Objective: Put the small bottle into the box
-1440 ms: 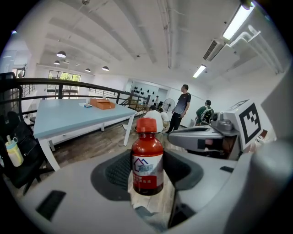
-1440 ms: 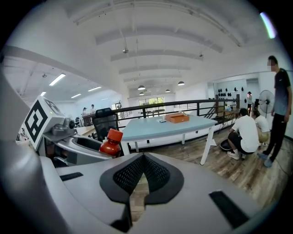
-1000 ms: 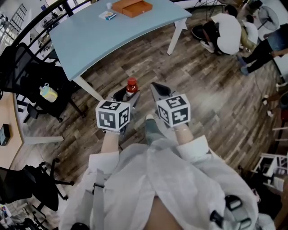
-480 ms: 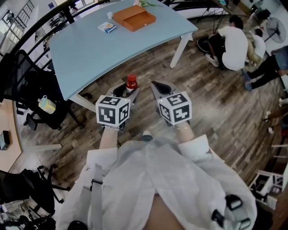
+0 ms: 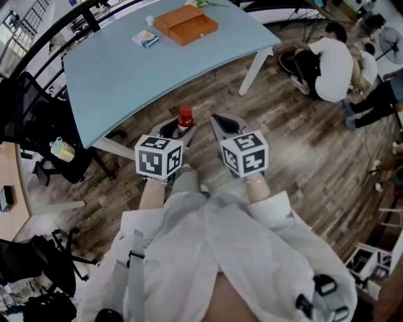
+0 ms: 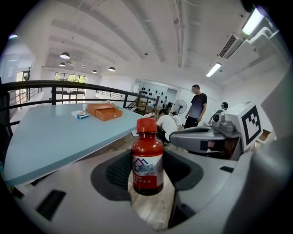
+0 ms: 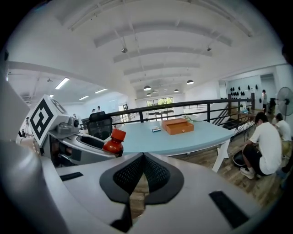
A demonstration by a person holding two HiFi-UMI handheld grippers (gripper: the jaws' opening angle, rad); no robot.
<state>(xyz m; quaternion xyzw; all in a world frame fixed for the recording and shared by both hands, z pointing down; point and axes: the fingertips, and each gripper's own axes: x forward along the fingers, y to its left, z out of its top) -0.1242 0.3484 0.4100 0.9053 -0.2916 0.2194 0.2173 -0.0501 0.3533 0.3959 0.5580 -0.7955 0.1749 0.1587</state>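
The left gripper (image 5: 178,132) has its fingers clenched on the upright bottle (image 6: 147,160); the right gripper (image 7: 139,176) has its fingers pressed together, empty. The bottle should travel level, firmly held, until above the box (image 5: 187,24) on the desk (image 5: 145,69).

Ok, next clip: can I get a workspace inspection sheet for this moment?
Surface: light blue table, ahead of the person.
Job's things: small bottle, red with a red cap, upright, held above the floor short of the table; orange box, open, at the table's far end.
Clutter: blue-and-white packet and small white container, left of the box.
Grippers: left gripper closed on the small bottle; right gripper shut, nothing between its jaws.
Cables: nothing seen.
Surroundings: wood floor; black chairs at left; people low on the floor at right; black railing behind the table.
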